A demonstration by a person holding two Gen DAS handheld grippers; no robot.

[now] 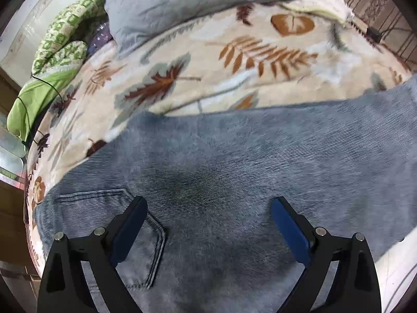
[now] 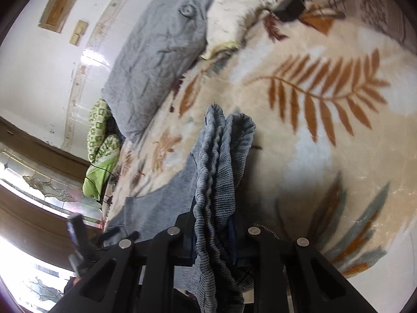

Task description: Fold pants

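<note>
Far left, left-wrist view: a green patterned cushion (image 1: 61, 43) is piled against the wall, with a thin black cable (image 1: 47, 84) trailed over its plain green part.

Far, left of centre: a grey pillow (image 1: 166, 5) is laid at the head of the bed, a cream cloth (image 1: 320, 2) tucked beside it on the right.

Centre: the bed is covered by a cream blanket (image 1: 234, 60) printed with brown and grey leaves; it serves as the folding surface.

Near centre: the pants (image 1: 221, 161), grey-blue denim, are spread flat across the near edge of the bed, a back pocket (image 1: 109, 208) turned upward at the left. The flat spread is judged to suit a fold from one end.

Near, left wrist: the left claw (image 1: 208, 224) is held released, its jaws wide apart above the seat of the pants, nothing between them. It is judged to be poised to pin or take the cloth.

Right-wrist view: the right claw (image 2: 213, 234) is clenched on a bunched end of the pants (image 2: 221, 172), layers gathered between the jaws and raised off the blanket (image 2: 325, 130), presumably to be carried over the flat part.

Far right: a small dark box (image 2: 290, 7) is seen lying near the cream cloth (image 2: 229, 15).
</note>
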